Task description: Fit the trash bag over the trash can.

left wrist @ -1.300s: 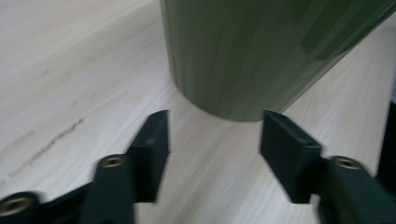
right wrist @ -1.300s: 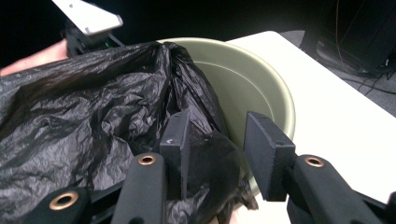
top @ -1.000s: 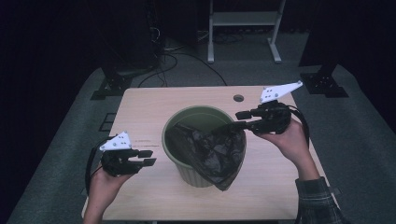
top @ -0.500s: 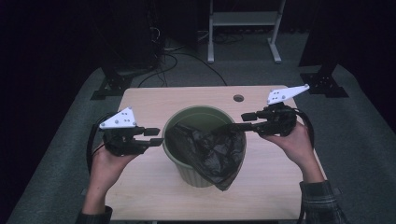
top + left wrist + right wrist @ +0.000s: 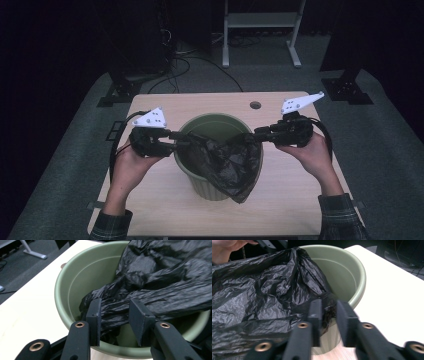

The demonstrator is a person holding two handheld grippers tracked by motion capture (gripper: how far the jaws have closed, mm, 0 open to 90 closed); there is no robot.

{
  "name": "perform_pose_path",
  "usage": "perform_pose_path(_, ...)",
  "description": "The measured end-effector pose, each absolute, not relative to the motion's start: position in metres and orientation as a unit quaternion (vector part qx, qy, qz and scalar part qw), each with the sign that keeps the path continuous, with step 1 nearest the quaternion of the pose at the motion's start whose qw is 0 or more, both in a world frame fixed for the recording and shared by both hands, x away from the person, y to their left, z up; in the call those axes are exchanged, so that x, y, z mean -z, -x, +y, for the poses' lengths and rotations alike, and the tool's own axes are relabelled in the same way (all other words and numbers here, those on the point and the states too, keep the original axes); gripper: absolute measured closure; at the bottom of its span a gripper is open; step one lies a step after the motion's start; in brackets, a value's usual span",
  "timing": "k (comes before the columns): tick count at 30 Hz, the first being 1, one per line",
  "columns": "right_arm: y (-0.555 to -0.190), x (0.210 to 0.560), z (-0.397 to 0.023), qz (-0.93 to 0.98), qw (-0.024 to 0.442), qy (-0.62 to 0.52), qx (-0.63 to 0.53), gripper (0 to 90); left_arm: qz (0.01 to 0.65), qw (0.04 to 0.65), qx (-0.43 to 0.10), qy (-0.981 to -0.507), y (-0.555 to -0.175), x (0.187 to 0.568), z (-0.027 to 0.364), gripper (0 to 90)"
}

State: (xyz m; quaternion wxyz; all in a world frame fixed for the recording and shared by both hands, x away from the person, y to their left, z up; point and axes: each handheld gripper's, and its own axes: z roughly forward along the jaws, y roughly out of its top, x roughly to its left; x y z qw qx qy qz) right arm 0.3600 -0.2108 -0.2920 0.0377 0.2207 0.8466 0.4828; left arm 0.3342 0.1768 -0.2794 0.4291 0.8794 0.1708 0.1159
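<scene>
I hold the black bag [image 5: 225, 160] draped in the green bin [image 5: 207, 187] on the table [image 5: 150, 210]. The right gripper [image 5: 329, 312], jaws just closing, pinches its edge. The left gripper [image 5: 115, 317] straddles a fold, half open; its view shows the gap.

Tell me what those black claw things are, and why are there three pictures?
A person holds a clamp tool in each hand. The left gripper and right gripper each have two flat black jaws. One camera looks down from above. The other two ride on the tools, looking along their jaws. On the wooden table stands a green bin with a crinkly black bag lying half inside it and over its rim. The right gripper's jaws have just been closing and pinch the bag's edge. Bag plastic lies between the left gripper's jaws too, but they stand apart, so I cannot tell whether they grip it.
</scene>
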Motion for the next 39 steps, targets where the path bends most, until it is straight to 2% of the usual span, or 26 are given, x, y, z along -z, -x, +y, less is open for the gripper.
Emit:
perform_pose_path(3, -0.359, 0.291, -0.210, 0.849, 0.042, -0.215, -0.480, 86.6, 0.168, 0.422, -0.108, -0.884, -0.337, 0.282, 0.173, 71.7)
perform_pose_path(8, -0.360, 0.287, -0.207, 0.848, 0.049, -0.213, -0.483, 88.5, 0.160, 0.404, -0.098, -0.896, -0.340, 0.288, 0.165, 77.9)
perform_pose_path(15, -0.369, 0.274, -0.194, 0.843, 0.052, -0.203, -0.496, 88.5, 0.146, 0.393, -0.095, -0.903, -0.341, 0.292, 0.152, 78.3)
perform_pose_path(25, -0.388, 0.251, -0.150, 0.848, 0.054, -0.178, -0.496, 88.9, 0.120, 0.366, -0.109, -0.916, -0.341, 0.293, 0.134, 78.4)
perform_pose_path(28, -0.396, 0.250, -0.136, 0.852, 0.052, -0.176, -0.491, 88.9, 0.112, 0.365, -0.110, -0.918, -0.339, 0.293, 0.130, 75.1)
perform_pose_path(29, -0.400, 0.251, -0.129, 0.854, 0.051, -0.175, -0.487, 89.0, 0.110, 0.367, -0.112, -0.917, -0.338, 0.293, 0.129, 71.1)
perform_pose_path(39, -0.413, 0.263, -0.115, 0.856, 0.040, -0.185, -0.481, 88.9, 0.096, 0.410, -0.115, -0.900, -0.325, 0.277, 0.127, 54.3)
